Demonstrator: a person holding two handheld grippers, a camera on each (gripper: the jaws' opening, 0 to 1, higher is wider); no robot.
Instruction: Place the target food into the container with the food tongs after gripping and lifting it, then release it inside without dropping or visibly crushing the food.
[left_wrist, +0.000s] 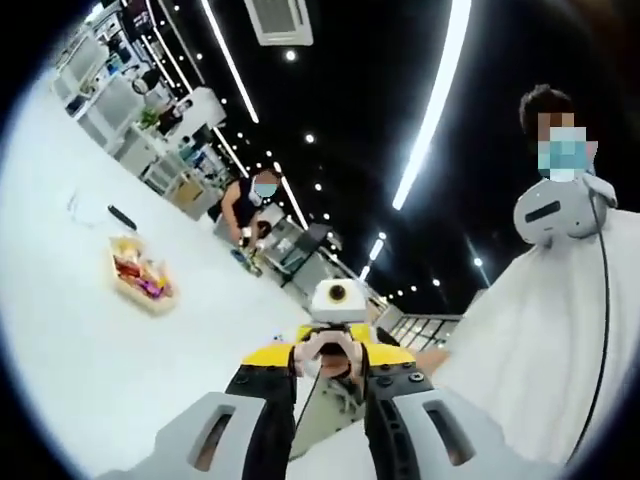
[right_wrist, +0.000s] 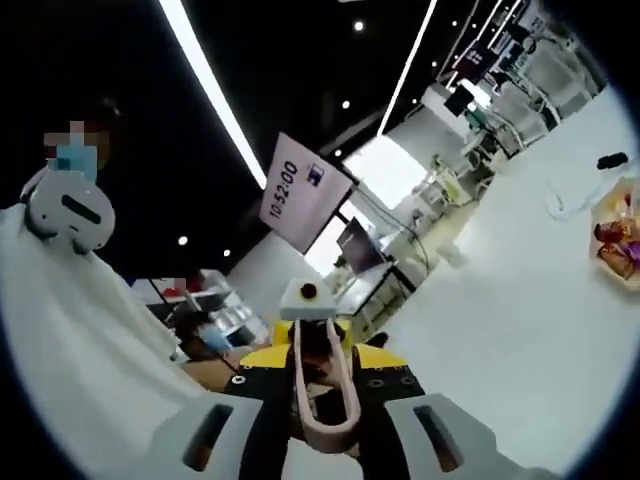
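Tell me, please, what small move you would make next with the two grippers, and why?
Probably tilt both grippers down toward the white table. The right gripper holds the beige food tongs in its jaws, but both views point up at the ceiling lights, and the yellow basket of snacks sits far off on the table, not near the tongs.

Your basket (left_wrist: 140, 278) sits far off on the white table (left_wrist: 80, 360), and its packets are too small to tell apart. In the right gripper view the basket (right_wrist: 618, 235) is cut by the picture's edge. Between your left jaws the tongs (left_wrist: 328, 350) show only a pale end, and you cannot tell what they hold. The dark thing (left_wrist: 121, 216) beyond the basket is too blurred to name.
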